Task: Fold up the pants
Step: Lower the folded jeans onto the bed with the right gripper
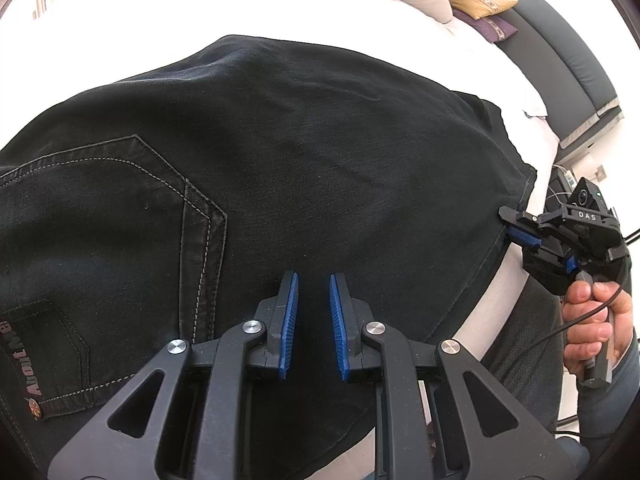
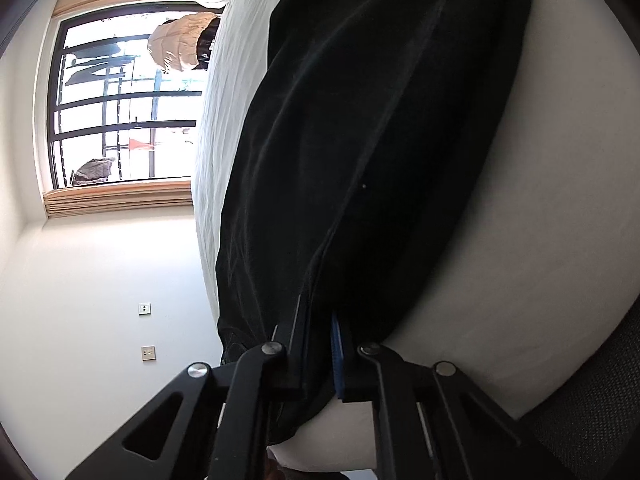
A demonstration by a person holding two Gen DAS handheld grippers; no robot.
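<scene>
Black jeans [image 1: 320,140] lie spread on a white bed [image 1: 492,312], back side up, with a stitched back pocket [image 1: 120,208] at the left. My left gripper [image 1: 314,280] points down at the near edge of the jeans, its blue pads close together with dark cloth between them. At the right edge, a hand [image 1: 596,320] holds my right gripper [image 1: 508,220], which is clamped on the seam. In the right wrist view the right gripper [image 2: 320,312] is shut on that edge of the jeans [image 2: 380,120], with cloth pinched between its pads.
Pillows [image 1: 480,0] and a grey headboard [image 1: 560,60] are at the far right of the bed. The person's grey-clad leg [image 1: 528,332] stands beside the mattress [image 2: 520,260]. A window [image 2: 120,100] and a white wall [image 2: 100,280] lie beyond the bed.
</scene>
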